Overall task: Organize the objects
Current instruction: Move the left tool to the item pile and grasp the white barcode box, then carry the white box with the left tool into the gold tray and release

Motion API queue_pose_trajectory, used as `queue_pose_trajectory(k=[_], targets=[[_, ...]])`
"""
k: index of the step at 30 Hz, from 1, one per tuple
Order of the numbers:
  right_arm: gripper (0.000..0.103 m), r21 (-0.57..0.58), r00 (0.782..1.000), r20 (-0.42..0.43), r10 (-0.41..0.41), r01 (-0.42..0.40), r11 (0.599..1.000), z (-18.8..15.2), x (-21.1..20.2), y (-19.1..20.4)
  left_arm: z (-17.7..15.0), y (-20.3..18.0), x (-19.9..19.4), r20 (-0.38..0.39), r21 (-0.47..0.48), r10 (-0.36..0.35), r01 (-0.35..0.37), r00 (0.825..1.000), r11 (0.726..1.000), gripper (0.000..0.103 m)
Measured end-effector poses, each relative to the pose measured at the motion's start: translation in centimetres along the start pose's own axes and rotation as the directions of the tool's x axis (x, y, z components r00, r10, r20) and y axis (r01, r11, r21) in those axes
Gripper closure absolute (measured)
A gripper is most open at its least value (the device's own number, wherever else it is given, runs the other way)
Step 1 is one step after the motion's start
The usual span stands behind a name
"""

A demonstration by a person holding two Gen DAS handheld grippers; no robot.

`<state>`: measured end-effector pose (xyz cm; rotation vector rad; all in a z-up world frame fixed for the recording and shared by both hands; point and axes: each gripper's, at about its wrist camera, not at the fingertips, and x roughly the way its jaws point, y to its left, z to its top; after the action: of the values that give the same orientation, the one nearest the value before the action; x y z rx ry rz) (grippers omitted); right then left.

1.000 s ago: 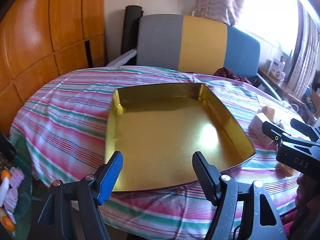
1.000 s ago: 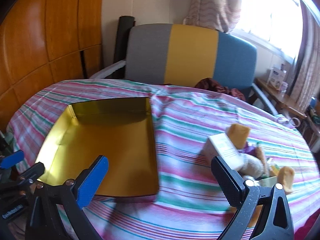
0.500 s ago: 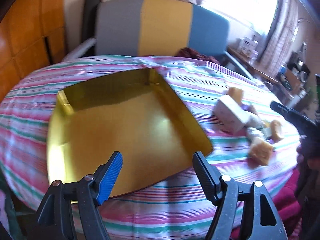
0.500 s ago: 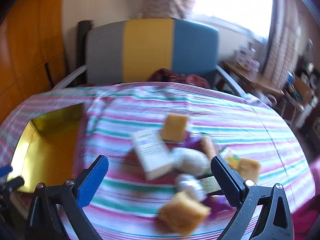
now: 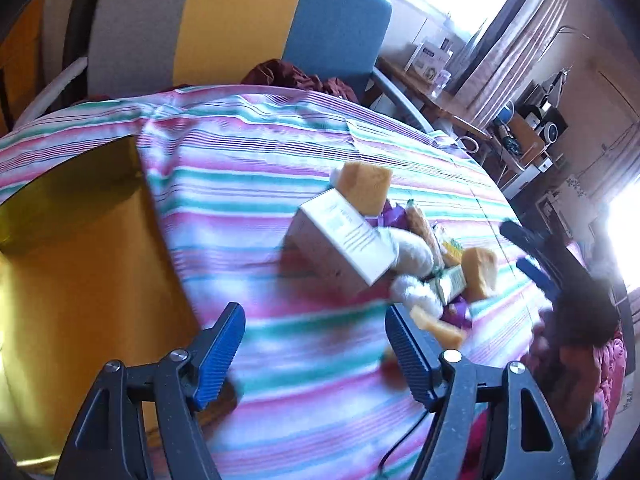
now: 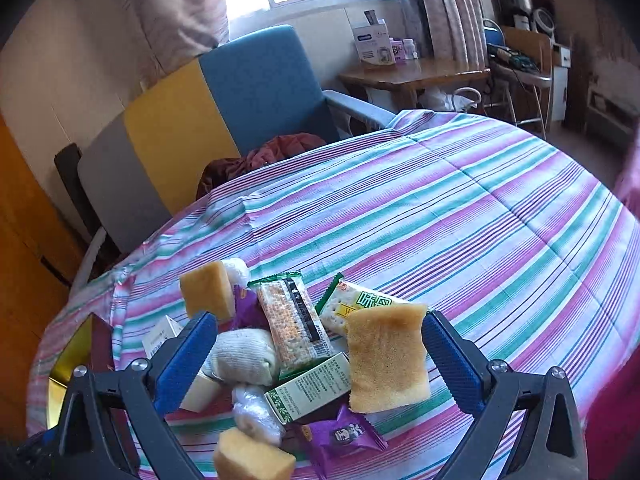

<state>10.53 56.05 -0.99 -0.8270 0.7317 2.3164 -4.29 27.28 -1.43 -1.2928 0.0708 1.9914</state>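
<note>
A pile of small objects lies on the striped tablecloth (image 6: 460,220): several yellow sponges, one large (image 6: 386,356), a cracker pack (image 6: 288,320), a green carton (image 6: 308,390), a rolled white sock (image 6: 244,356) and a purple packet (image 6: 344,436). My right gripper (image 6: 318,344) hovers open over this pile, with pads wide apart and pressing nothing. In the left wrist view the white box (image 5: 340,248) and a sponge (image 5: 364,188) lie ahead. My left gripper (image 5: 314,344) is opening, with only cloth between its fingers. The gold tray (image 5: 80,280) sits to its left.
A grey, yellow and blue chair (image 6: 192,120) stands behind the table with a dark red cloth (image 6: 264,156) on its seat. A wooden side table (image 6: 412,76) with boxes is at the back right. Wooden cabinets (image 6: 24,240) are on the left. A person's pink sleeve (image 5: 600,368) shows at right.
Both views have swung right, from the gold tray to the pile. The right gripper now hangs over the pile and has rolled. The tray has slid to the left edge.
</note>
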Motion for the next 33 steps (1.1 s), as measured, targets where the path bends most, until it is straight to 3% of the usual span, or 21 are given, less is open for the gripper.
queue_pose_trajectory(k=[4,9,17,18,22,26,33], targets=[[0.000,0.029,1.000,-0.006,0.030,-0.030,0.999,0.2,0.0,-0.5,2.6,-1.0,4.4,-0.062,-0.070,-0.012,0.008,0.998,0.998,0.020],[0.000,0.025,0.998,-0.011,0.054,-0.053,0.998,0.2,0.2,-0.4,4.8,-1.6,9.2,-0.128,-0.136,0.031,-0.048,0.991,0.989,0.014],[0.000,0.035,0.997,-0.021,0.074,-0.073,0.997,0.3,0.7,-0.7,6.0,-2.0,13.7,-0.191,-0.171,0.044,-0.077,0.981,0.982,0.016],[0.000,0.036,0.997,-0.027,0.075,-0.074,0.997,0.4,0.8,-0.7,5.7,-1.8,13.7,-0.190,-0.163,0.061,-0.093,0.980,0.982,0.032],[0.000,0.032,0.997,-0.037,0.073,-0.072,0.997,0.4,1.0,-0.8,4.4,-1.7,12.3,-0.154,-0.094,0.053,-0.068,0.987,0.993,0.044],[0.000,0.022,0.995,-0.062,0.082,-0.081,0.996,0.4,1.4,-0.5,3.4,-2.2,10.0,-0.105,-0.007,0.084,-0.085,0.991,0.996,0.049],[0.000,-0.040,0.987,-0.120,0.105,-0.110,0.993,-0.4,2.2,0.8,1.2,-2.2,5.5,-0.039,0.037,0.054,-0.053,0.998,0.998,0.050]])
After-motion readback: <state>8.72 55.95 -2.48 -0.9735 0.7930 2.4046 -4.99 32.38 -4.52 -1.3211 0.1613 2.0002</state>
